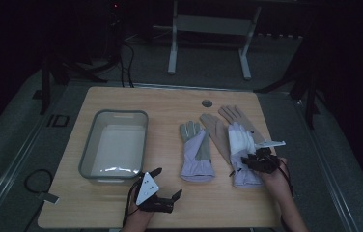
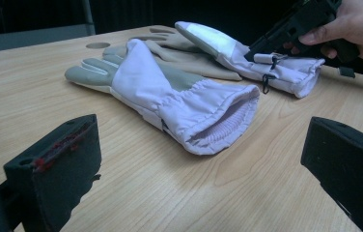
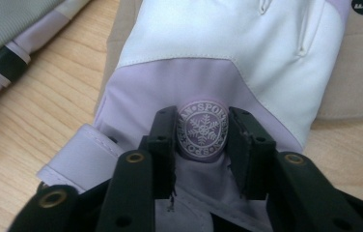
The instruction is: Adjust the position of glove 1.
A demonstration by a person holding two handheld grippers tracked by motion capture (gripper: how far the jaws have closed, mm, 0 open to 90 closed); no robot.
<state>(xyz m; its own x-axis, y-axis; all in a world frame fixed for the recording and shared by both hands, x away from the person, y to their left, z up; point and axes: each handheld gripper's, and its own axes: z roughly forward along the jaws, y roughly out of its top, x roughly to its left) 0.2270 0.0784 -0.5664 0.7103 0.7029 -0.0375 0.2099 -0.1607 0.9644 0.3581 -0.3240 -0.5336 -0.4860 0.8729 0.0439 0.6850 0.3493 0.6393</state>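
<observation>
Pinching the lilac glove point(image 3: 228, 53) at its snowflake badge, right gripper point(image 3: 202, 137); left gripper point(image 2: 194, 164) gapes empty

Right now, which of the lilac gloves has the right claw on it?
The lilac glove on the right, lying over a tan glove; the right claw pinches its cuff.

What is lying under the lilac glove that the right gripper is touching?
A beige glove lies under the lilac glove, its fingers sticking out towards the far edge of the table. Its cuff end is covered, so that part cannot be seen.
</observation>
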